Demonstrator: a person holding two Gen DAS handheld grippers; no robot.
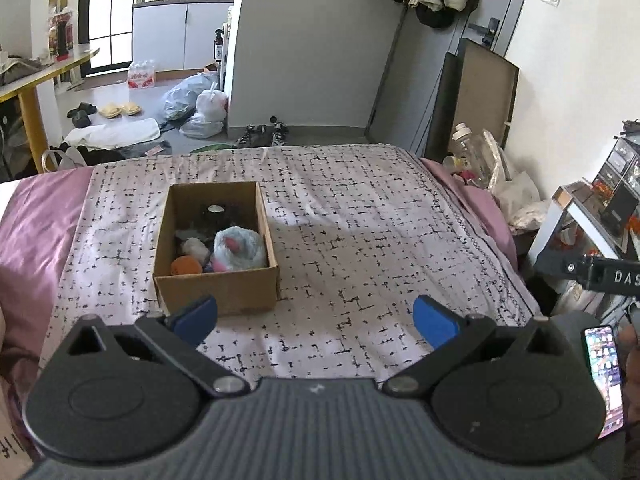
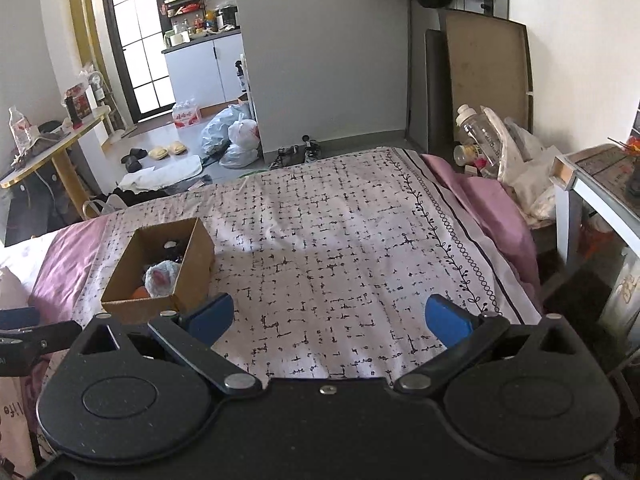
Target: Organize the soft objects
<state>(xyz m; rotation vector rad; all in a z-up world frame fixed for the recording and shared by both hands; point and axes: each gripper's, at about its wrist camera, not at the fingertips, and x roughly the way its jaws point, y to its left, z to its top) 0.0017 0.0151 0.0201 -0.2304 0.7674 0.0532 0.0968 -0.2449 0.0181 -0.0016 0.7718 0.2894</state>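
A brown cardboard box (image 1: 218,290) sits on the patterned bedspread (image 1: 360,240), left of centre. Inside it lie several soft toys: a pale blue fluffy one (image 1: 240,248), an orange ball (image 1: 186,266), a whitish one (image 1: 196,248) and a dark one (image 1: 218,216) at the back. My left gripper (image 1: 316,318) hangs open just in front of the box, with nothing between its blue pads. In the right wrist view the same box (image 2: 192,280) lies ahead to the left, with the blue toy (image 2: 162,276) showing. My right gripper (image 2: 328,316) is open and empty over the bedspread (image 2: 340,248).
A phone (image 1: 606,376) is held at the left view's right edge. A white side table (image 2: 592,184) stands right of the bed, bottles and bags (image 2: 500,148) behind it. Plastic bags (image 1: 204,110), shoes and a white mat litter the floor beyond the bed's foot.
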